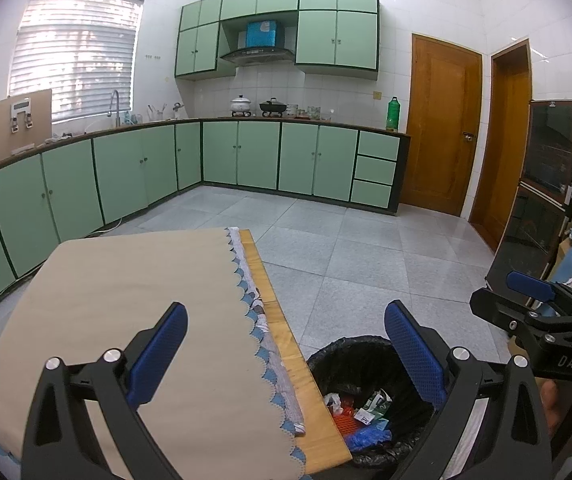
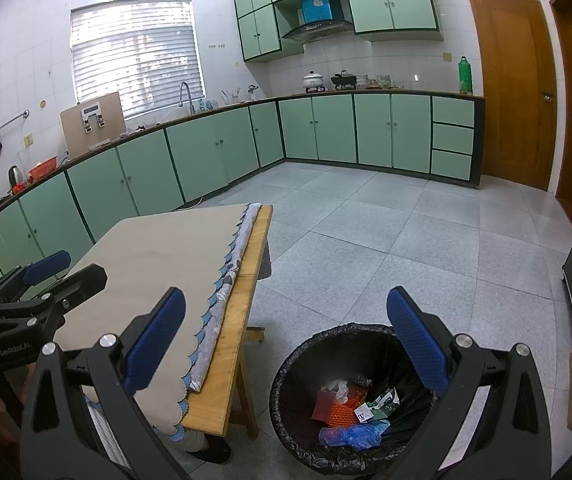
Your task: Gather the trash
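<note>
Both my grippers are up in the air here and neither one has anything in it. My left gripper (image 1: pixel 283 354) is spread wide, one blue pad over the desk (image 1: pixel 286 344) and the other over the trash bin (image 1: pixel 346 354). My right gripper (image 2: pixel 286 344) is spread just as wide, hanging over the floor (image 2: pixel 406 240) with the bin (image 2: pixel 286 396) right below it.

The bin has a black bag liner and sits on the floor just beside the desk's near right corner. The trash (image 2: pixel 350 410) is all down inside it: red box, orange mesh thing, some crumpled white paper, a torn green and white wrapper, and something blue and crinkly at the near side. The desk has a beige cloth (image 1: pixel 145 300) with a scalloped blue edge lying on it.
</note>
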`<state>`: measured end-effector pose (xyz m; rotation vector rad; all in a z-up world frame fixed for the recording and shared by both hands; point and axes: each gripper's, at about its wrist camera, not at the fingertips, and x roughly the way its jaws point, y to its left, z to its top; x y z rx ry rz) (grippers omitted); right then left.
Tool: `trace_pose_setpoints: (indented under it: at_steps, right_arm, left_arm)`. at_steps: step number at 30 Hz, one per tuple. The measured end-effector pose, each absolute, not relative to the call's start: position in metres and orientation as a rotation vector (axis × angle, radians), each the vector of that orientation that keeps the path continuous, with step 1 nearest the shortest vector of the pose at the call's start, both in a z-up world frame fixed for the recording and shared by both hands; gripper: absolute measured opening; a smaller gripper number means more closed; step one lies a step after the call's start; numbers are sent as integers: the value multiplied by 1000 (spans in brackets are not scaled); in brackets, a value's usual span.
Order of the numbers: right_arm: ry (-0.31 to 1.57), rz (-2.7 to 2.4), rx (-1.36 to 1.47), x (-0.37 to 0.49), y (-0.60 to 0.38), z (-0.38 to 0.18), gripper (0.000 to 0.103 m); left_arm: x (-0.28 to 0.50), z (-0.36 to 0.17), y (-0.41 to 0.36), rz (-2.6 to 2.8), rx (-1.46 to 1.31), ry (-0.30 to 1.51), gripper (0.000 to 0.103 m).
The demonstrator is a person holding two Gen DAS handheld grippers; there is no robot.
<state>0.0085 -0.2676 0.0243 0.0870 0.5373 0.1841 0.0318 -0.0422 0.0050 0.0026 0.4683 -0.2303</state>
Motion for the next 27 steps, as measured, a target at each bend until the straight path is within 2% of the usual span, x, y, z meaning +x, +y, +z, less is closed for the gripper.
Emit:
trace_pose_setpoints:
  at_steps: [27]
  right_arm:
    - [536, 184, 87, 10, -268, 24, 98]
  left_arm:
    - [33, 6, -39, -226, 0, 472, 97]
